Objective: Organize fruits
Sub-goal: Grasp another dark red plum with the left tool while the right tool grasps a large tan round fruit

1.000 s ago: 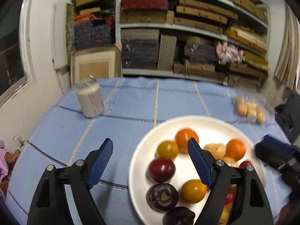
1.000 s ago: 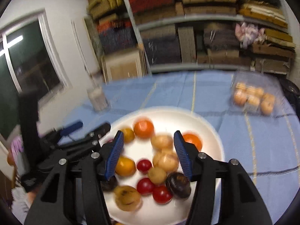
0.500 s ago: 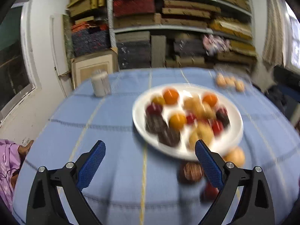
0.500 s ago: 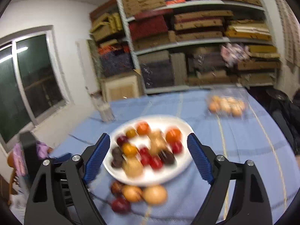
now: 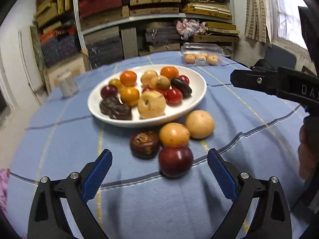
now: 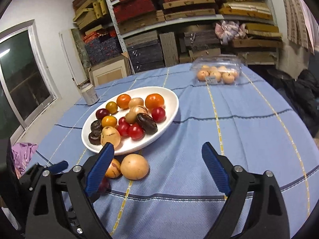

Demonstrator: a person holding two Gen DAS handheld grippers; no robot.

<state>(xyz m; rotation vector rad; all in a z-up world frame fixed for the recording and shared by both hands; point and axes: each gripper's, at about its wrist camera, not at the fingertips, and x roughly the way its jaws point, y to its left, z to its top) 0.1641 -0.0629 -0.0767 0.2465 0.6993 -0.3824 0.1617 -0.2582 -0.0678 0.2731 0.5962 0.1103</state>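
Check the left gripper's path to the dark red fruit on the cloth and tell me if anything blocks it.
Nothing visible does. The dark red fruit lies on the blue tablecloth just ahead of the open left gripper, with only bare cloth between. The brown fruit and a yellow fruit touch its far side.

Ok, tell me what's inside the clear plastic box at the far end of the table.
The clear plastic box holds several small pale-orange round fruits, with a white label on its front. How many there are in all cannot be seen: the front ones cover those behind.
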